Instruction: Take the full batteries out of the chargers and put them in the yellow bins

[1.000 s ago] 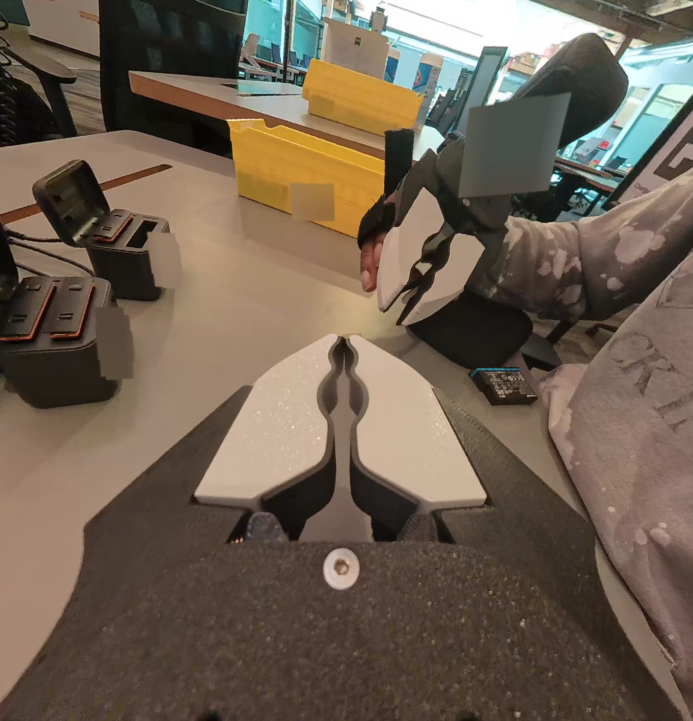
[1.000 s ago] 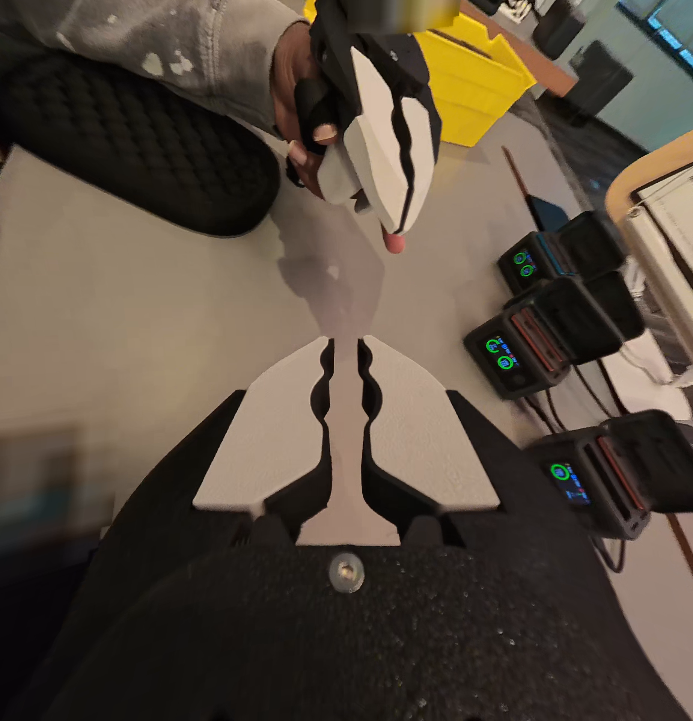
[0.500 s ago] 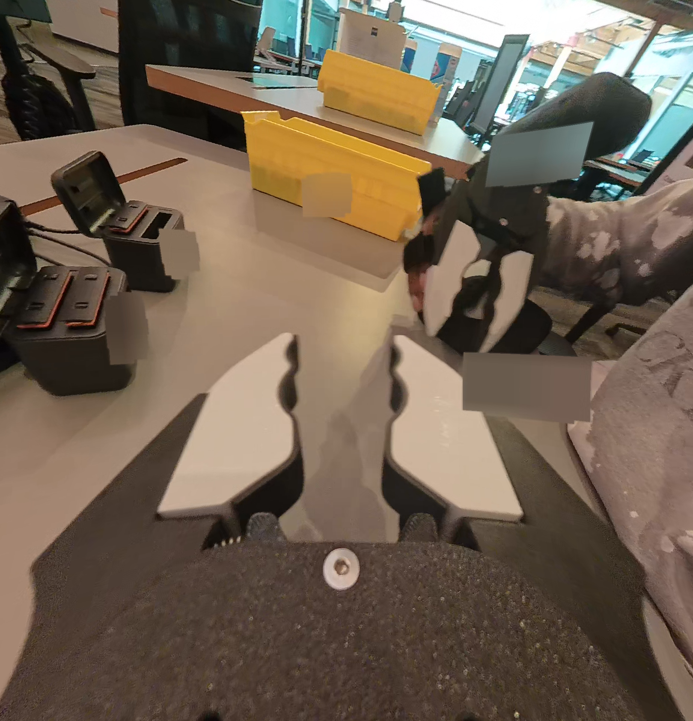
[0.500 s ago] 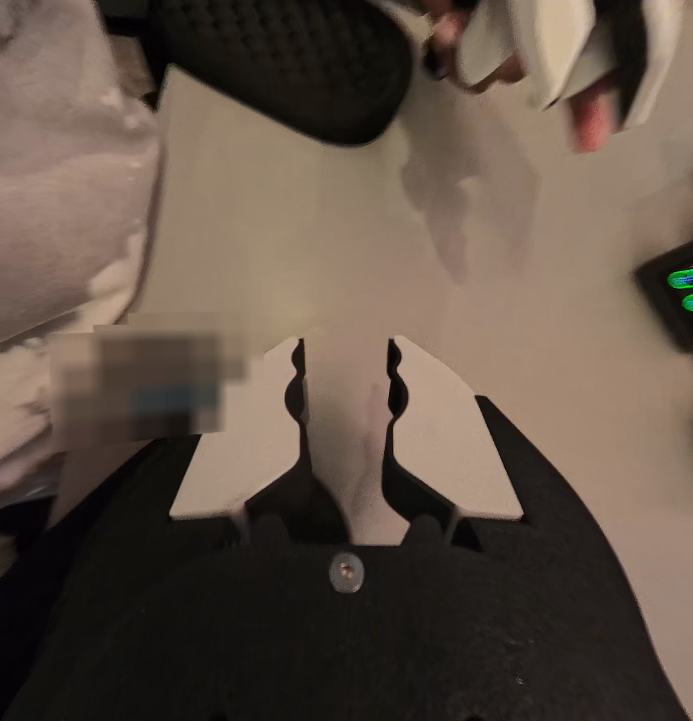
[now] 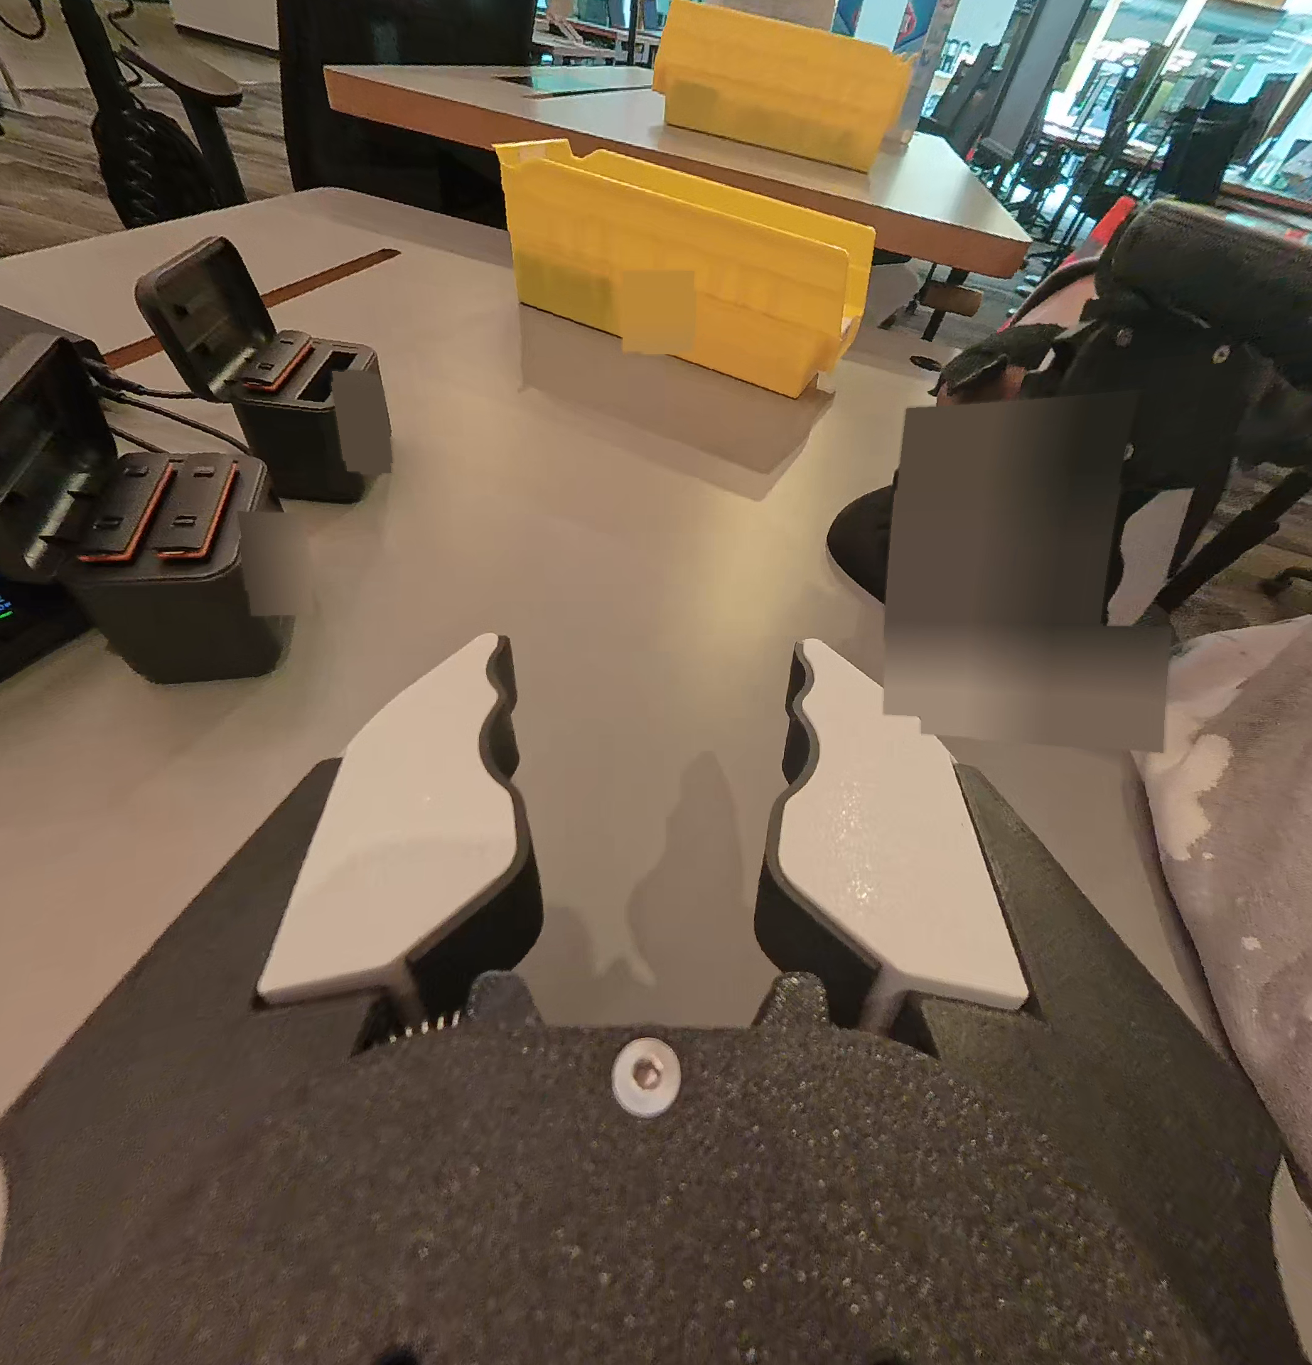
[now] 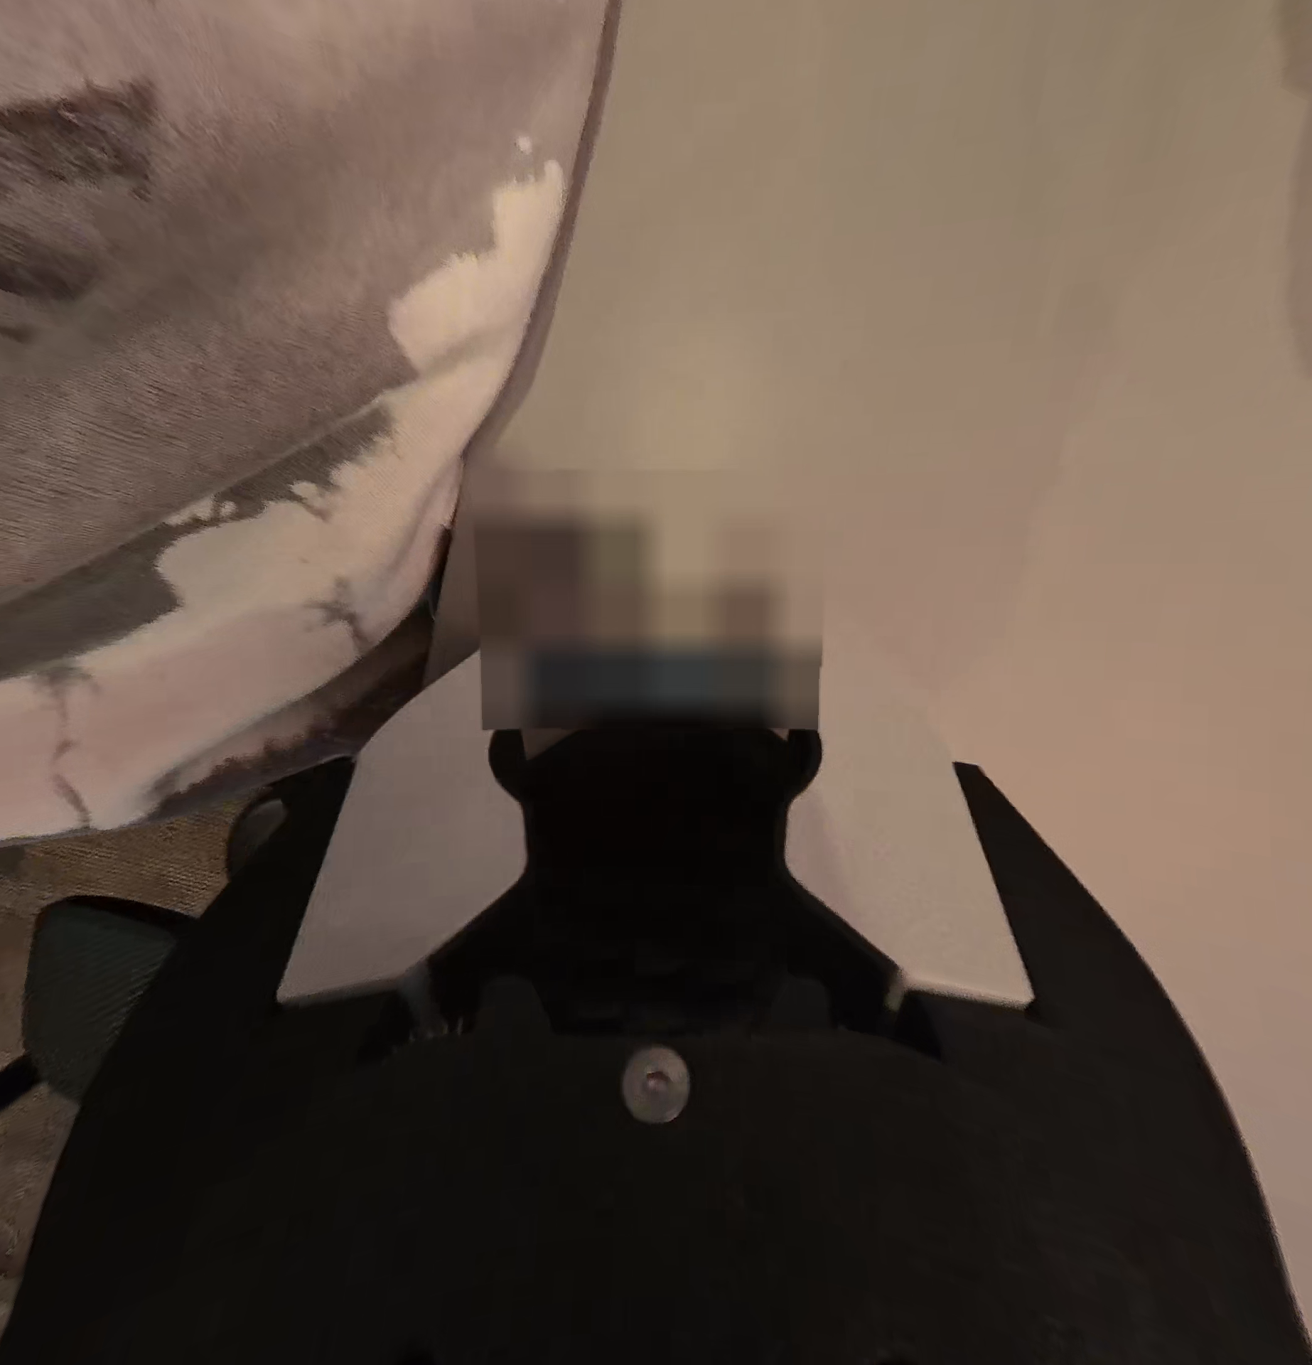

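Black plastic charger cases (image 5: 158,546) stand at the left of the left wrist view, lids up, orange-edged batteries (image 5: 162,510) seated in the near case; the far case (image 5: 298,414) shows one open slot. My left gripper (image 5: 649,668) hangs wide and empty at lower centre over the grey table (image 5: 564,480). Upper centre, the yellow plastic bin (image 5: 682,258) stands well apart from the chargers; its contents are hidden. In the right wrist view, my right gripper (image 6: 653,739) is spread wide, something dark between the fingers, tips masked. I judge most extraction remains.
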Demonstrator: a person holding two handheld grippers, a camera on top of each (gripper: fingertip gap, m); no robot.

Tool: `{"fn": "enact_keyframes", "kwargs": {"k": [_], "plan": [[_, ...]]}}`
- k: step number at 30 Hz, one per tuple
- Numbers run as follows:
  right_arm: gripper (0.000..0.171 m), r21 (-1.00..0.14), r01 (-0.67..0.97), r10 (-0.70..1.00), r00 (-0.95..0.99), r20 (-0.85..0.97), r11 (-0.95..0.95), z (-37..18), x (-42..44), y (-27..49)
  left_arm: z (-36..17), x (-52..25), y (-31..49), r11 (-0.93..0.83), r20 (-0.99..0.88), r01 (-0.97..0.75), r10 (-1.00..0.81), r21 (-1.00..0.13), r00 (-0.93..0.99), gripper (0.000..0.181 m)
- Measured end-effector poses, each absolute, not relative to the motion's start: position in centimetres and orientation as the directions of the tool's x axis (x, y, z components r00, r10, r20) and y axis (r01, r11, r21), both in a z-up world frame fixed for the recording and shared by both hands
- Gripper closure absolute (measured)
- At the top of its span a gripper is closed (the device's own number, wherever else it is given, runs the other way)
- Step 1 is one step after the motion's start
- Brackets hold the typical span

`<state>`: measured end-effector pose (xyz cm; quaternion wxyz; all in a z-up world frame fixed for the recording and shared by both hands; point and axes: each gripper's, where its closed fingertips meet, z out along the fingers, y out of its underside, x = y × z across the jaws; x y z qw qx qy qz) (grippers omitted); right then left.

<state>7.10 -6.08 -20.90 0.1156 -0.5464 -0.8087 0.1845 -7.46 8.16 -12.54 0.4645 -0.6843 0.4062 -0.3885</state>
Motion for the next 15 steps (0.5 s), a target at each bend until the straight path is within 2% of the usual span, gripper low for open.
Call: {"fn": "enact_keyframes", "kwargs": {"k": [1,5,15], "plan": [[0.110,-0.420,0.841,0.926,-0.377,-0.003,0.341,-21.0,7.0,-5.9,-12.5,-7.4,8.0,-0.242,0.158,-0.196,-0.916,-0.950,0.368,0.112],[0.112,-0.463,0.814,0.924,-0.382,0.028,0.351,-20.1,6.3,-5.3,-13.0,-6.9,7.1,-0.256,0.153,-0.249,-0.917,-0.934,0.369,0.120],[0.113,-0.538,0.718,0.897,-0.331,0.293,0.441,-15.8,2.8,-0.2,-14.2,-1.1,1.0,-0.313,0.280,-0.354,-0.949,-0.881,0.143,0.122]]}}
